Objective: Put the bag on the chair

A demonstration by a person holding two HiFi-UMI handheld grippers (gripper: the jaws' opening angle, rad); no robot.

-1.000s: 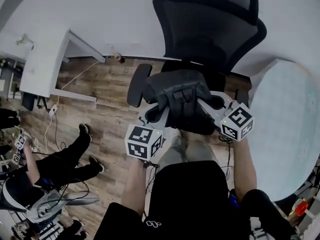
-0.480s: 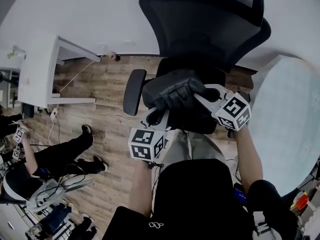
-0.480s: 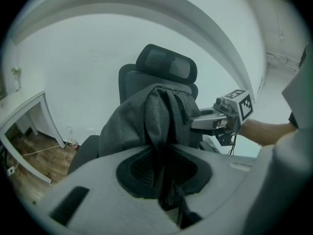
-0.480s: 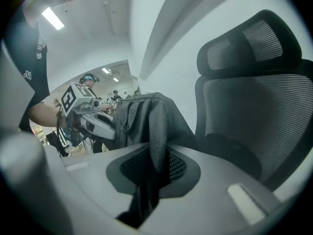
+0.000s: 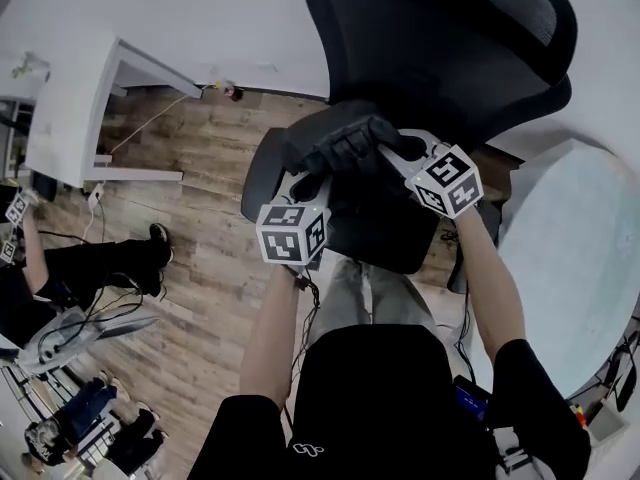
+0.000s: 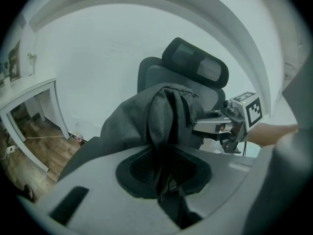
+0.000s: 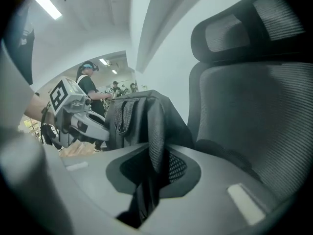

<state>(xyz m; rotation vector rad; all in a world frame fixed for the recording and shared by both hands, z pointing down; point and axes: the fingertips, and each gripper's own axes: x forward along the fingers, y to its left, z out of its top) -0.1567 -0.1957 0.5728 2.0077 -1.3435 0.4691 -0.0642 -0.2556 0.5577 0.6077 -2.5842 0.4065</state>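
Note:
A dark grey fabric bag (image 5: 345,148) hangs between both grippers above the seat (image 5: 385,230) of a black office chair (image 5: 450,48). My left gripper (image 5: 318,180) is shut on a fold of the bag (image 6: 168,114) at its left side. The right gripper (image 5: 392,148) is shut on a strap and mesh fold of the bag (image 7: 155,124) at its right side. In the left gripper view the right gripper (image 6: 203,124) shows beyond the bag, with the chair's headrest (image 6: 195,67) behind. The chair's mesh backrest (image 7: 254,106) fills the right of the right gripper view.
A white desk (image 5: 75,118) stands at the left on the wood floor (image 5: 200,228). A person in dark clothes (image 5: 90,268) sits on the floor at the left among cables. A round pale table (image 5: 575,258) is at the right. The chair's left armrest (image 5: 262,173) juts out beside the bag.
Both grippers have lifted the bag up and forward, from over the seat's front edge to in front of the backrest. The chair now sits closer in the head view.

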